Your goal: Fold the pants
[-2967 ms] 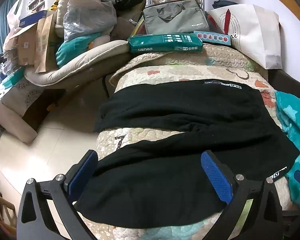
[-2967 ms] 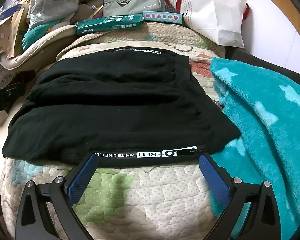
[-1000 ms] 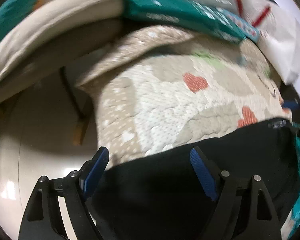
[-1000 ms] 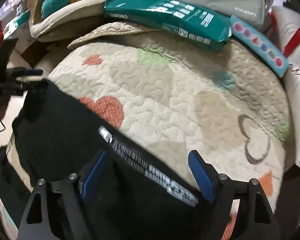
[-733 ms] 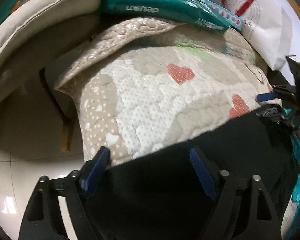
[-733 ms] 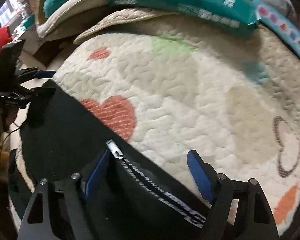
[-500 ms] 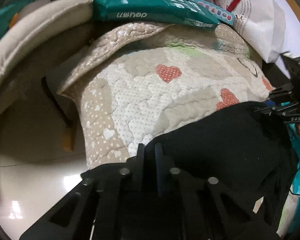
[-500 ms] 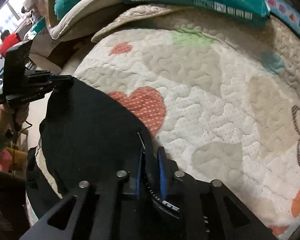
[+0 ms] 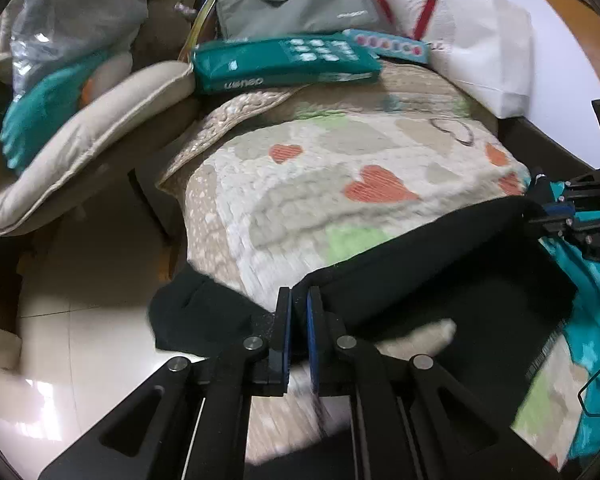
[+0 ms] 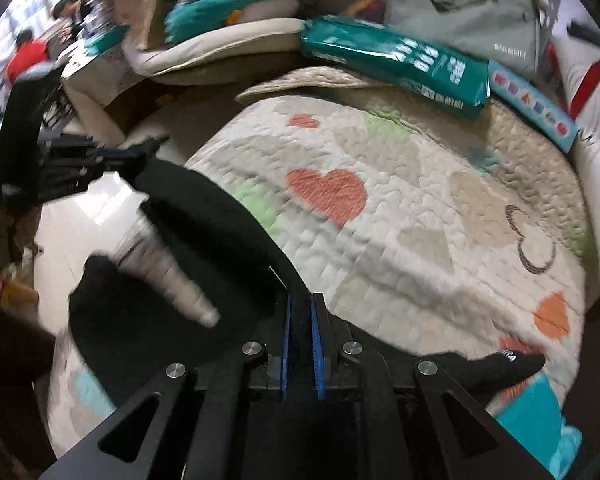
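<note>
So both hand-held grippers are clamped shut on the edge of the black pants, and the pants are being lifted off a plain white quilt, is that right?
Not quite. The left hand-held gripper and right hand-held gripper are both shut on the black pants, but the quilt is not plain white: the right wrist view shows it patterned with orange, green and beige hearts.

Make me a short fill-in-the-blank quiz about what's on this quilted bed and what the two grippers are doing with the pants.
1. Both grippers, the left gripper and the right gripper, are shut on the ____ pants.
2. The quilt is patterned with orange ____.
3. The teal package lies at the quilt's ____ end.

Missing words: black; hearts; far
</note>
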`<state>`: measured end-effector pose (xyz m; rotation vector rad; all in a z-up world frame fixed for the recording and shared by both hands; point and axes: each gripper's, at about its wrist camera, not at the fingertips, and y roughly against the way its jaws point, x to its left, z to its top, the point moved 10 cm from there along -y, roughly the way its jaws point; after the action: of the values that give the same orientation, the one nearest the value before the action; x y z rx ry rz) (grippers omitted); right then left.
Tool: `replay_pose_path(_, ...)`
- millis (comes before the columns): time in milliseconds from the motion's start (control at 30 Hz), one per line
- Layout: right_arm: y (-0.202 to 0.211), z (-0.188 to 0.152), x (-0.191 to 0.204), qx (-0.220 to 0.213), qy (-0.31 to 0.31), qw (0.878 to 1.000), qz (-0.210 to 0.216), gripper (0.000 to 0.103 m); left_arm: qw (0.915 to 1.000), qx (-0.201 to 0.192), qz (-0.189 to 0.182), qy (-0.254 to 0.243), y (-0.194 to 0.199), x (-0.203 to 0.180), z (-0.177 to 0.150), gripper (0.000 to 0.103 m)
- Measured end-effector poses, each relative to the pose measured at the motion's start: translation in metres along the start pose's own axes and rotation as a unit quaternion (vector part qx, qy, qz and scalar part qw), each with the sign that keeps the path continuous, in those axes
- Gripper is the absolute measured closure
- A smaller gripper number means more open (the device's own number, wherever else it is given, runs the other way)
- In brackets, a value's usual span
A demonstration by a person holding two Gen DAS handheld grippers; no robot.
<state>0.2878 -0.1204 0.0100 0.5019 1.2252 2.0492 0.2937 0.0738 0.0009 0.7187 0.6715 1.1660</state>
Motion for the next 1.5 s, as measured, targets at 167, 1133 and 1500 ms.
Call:
replay_pose_path(167, 0.015, -0.058, 0.034, 0.02, 0.026, 0.999, 0.003, 0.093, 1.0, -0.007, -0.005, 0.003, 0.045, -0.028, -0.041, 0.096)
replay_pose_path(1133, 0.095, -0.12, -0.041, -0.067, -0.129, 0.989, 0.017, 0.028, 0.9964, 0.029, 0.075, 0.026, 0.123, -0.083, -0.143, 0.061)
replay_pose_path(1500, 0.021, -0.179, -0.142, 0.019, -0.313, 0.948, -0.061, 0.028, 0.9773, -0.021, 0.006, 0.211, 0.129, -0.028, -0.142, 0.049)
